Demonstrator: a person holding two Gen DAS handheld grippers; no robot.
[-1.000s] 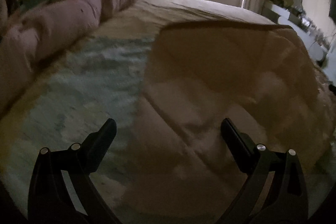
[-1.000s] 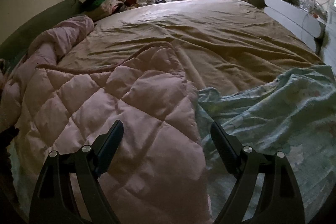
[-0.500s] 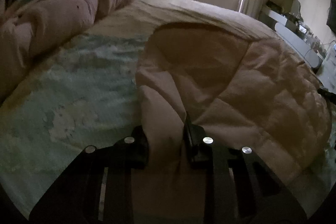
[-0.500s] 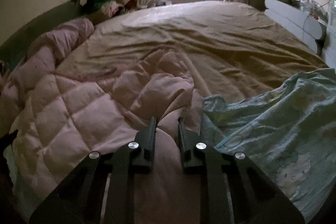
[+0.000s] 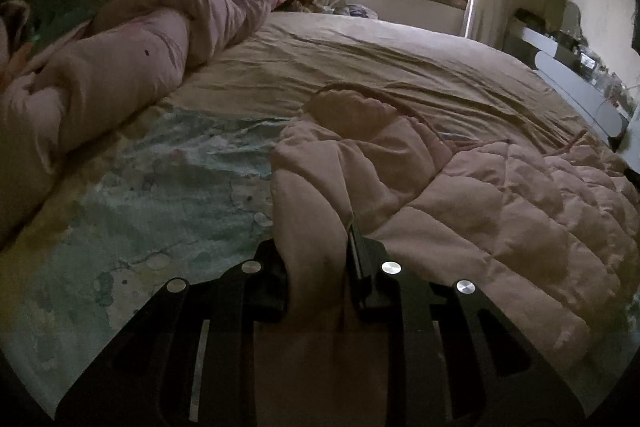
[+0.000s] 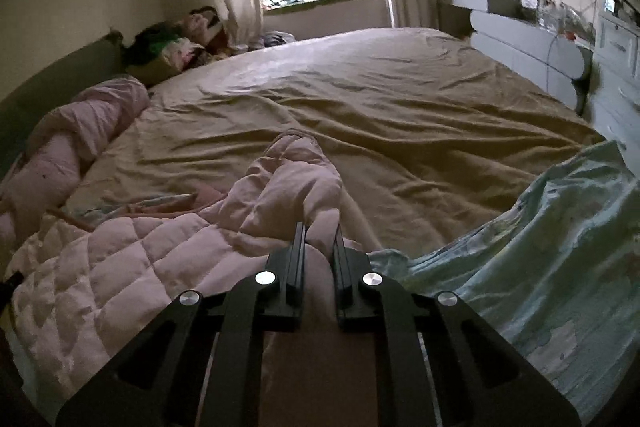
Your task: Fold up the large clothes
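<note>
Holding the pink quilt (image 5: 500,211) tight, the left gripper (image 5: 320,267) is closing on one bunched edge and the right gripper (image 6: 318,259) pinches another. It lies on the bed (image 6: 400,115). Lift both together, evenly, so neither edge slips.

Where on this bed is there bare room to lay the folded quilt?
Free: the tan sheet between the quilt, the window end and the white units. Crowded: the pink roll along the headboard side, the blue sheet and the near edge.
</note>
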